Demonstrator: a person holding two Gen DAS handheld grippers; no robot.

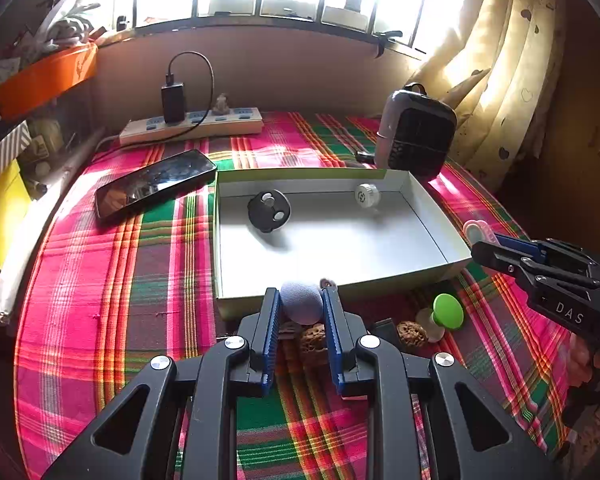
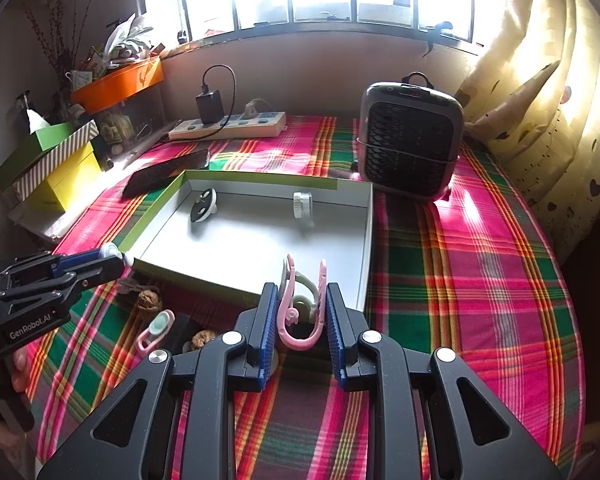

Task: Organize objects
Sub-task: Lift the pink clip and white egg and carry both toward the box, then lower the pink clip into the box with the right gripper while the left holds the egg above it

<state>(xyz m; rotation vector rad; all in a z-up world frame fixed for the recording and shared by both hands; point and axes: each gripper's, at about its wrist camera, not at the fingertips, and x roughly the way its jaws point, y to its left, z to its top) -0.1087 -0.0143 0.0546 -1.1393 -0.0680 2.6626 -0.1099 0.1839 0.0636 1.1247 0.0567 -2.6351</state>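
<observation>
On the side of the left gripper (image 2: 118,262), as the right wrist camera sees it, the white words "GenRobot.AI" can be read. On the side of the right gripper (image 1: 484,246), seen from the left wrist camera, only the letters "DAS" are readable (the rest is too small to tell).

The left gripper is nearly closed, and its blue pads (image 1: 274,320) press from both sides on a small grey-blue ball (image 1: 302,300). The ball sits between the fingertips, just in front of the near wall of the white box (image 1: 428,216).

The right gripper is also nearly closed, and it holds a pink clip (image 2: 304,304) with a pale green part. The clip stands upright between the pads, over the near edge of the box.

Inside the box, near its far wall, a black round piece (image 1: 269,210) and a white round piece (image 1: 367,195) lie well apart.

On the checked cloth (image 1: 148,280) in front of the box lie two walnuts (image 1: 412,334), a green knob (image 1: 448,311) and a second pink clip (image 2: 154,330).

A phone (image 1: 154,186) lies just left of the box.
</observation>
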